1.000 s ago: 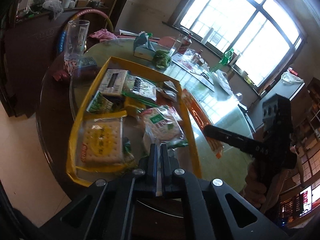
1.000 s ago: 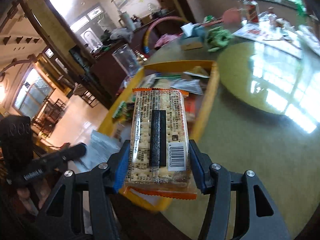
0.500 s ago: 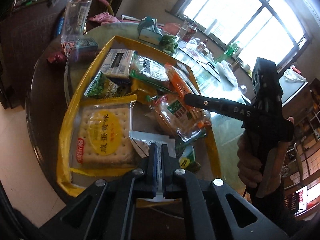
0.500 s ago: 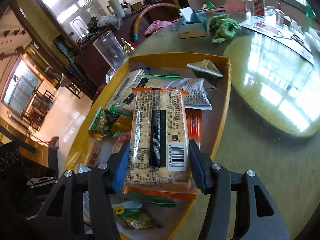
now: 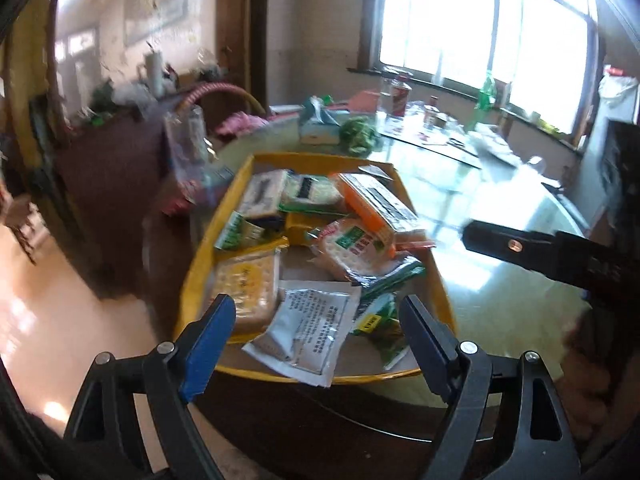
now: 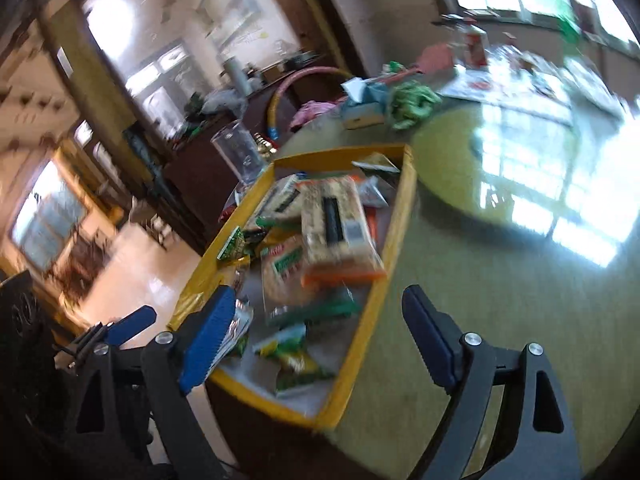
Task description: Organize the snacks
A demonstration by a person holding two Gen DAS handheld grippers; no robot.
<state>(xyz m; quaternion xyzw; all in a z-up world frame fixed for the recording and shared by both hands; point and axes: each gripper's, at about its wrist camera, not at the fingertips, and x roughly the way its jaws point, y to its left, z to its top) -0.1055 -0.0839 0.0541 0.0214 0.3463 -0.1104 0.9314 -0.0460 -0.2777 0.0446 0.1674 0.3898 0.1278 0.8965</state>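
We see both grippers, left & right, jaws opening, nothing betw them; orange-edged rectangular cracker pack lies flat inside yellow tray, atop crinkly wrappers

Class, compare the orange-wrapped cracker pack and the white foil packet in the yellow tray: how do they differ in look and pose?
The orange-wrapped cracker pack is a thick, long block propped on other snacks; the white foil packet is thin and flat. The cracker pack lies toward the tray's far end; the packet overhangs the near rim of the yellow tray. Both have printed backs facing up.
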